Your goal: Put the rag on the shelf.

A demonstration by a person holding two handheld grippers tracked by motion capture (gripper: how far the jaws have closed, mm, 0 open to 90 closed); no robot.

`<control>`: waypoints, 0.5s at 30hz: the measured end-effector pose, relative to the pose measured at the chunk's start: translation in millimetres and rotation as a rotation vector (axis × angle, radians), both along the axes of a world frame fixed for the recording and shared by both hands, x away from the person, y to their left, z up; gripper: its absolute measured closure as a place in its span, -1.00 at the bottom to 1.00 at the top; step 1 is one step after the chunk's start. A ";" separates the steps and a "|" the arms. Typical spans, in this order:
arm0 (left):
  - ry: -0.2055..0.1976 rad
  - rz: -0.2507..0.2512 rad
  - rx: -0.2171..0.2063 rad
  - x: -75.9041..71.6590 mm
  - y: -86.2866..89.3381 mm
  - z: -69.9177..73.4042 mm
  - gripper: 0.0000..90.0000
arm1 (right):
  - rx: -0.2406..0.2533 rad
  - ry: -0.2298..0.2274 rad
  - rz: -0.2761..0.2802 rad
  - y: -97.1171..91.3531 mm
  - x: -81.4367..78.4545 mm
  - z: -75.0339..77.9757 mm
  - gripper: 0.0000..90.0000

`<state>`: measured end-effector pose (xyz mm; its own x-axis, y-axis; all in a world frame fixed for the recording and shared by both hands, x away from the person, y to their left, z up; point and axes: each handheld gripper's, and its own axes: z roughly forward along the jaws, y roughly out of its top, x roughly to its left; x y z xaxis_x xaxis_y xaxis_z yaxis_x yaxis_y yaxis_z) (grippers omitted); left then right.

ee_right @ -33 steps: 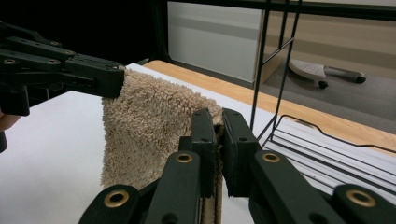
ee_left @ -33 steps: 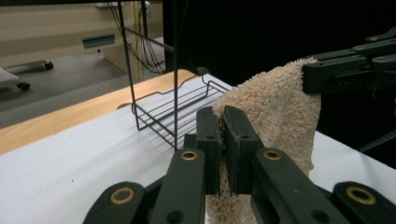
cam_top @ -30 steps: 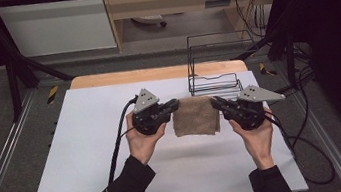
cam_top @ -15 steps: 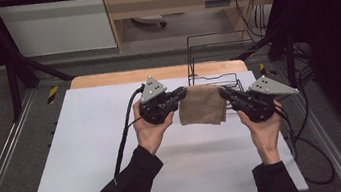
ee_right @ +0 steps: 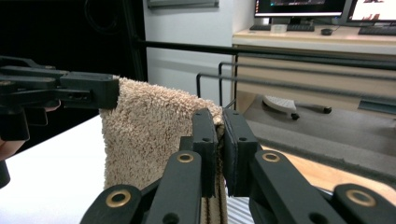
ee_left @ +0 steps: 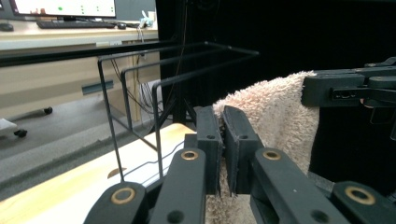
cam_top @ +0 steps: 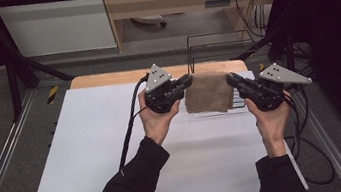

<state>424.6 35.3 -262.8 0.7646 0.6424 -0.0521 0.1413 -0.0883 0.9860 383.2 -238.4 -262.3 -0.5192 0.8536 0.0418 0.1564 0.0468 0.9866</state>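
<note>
A tan terry towel (cam_top: 208, 92) hangs folded between my two grippers, lifted off the white table. My left gripper (cam_top: 187, 81) is shut on its upper left corner, my right gripper (cam_top: 232, 79) on its upper right corner. In the left gripper view the towel (ee_left: 275, 116) is pinched between the black jaws of the left gripper (ee_left: 222, 119), and the right gripper (ee_left: 322, 88) clamps its far corner. In the right gripper view the right gripper (ee_right: 219, 121) pinches the towel (ee_right: 149, 130), and the left gripper (ee_right: 100, 89) holds the other corner. A black wire rack (cam_top: 217, 49) stands just behind the towel.
The white table cover (cam_top: 90, 152) spreads below and to the left of the hands. A wooden table edge (cam_top: 105, 79) runs along the back. Cables (cam_top: 308, 122) trail at the right. The wire rack's bars (ee_left: 154, 74) rise close to the left gripper.
Both hands have lifted the towel off the table and carried it away from the person, toward the wire rack. It now hangs in front of the rack instead of lying flat.
</note>
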 end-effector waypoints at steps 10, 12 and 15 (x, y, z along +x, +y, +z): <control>-0.032 0.005 -0.019 5.5 -12.6 18.6 0.90 | 0.010 -0.054 -0.028 -8.8 2.9 20.2 0.89; -0.038 0.003 -0.026 7.7 -15.1 21.6 0.90 | 0.012 -0.064 -0.037 -10.5 3.5 23.1 0.89; -0.045 0.003 -0.040 10.9 -18.7 26.3 0.90 | 0.021 -0.075 -0.048 -13.1 4.8 27.4 0.89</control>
<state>435.4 16.6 -236.5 0.7649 0.6427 -0.0434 0.0967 -0.0480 0.9942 388.0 -251.5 -234.9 -0.4796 0.8772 0.0221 0.0834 0.0204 0.9963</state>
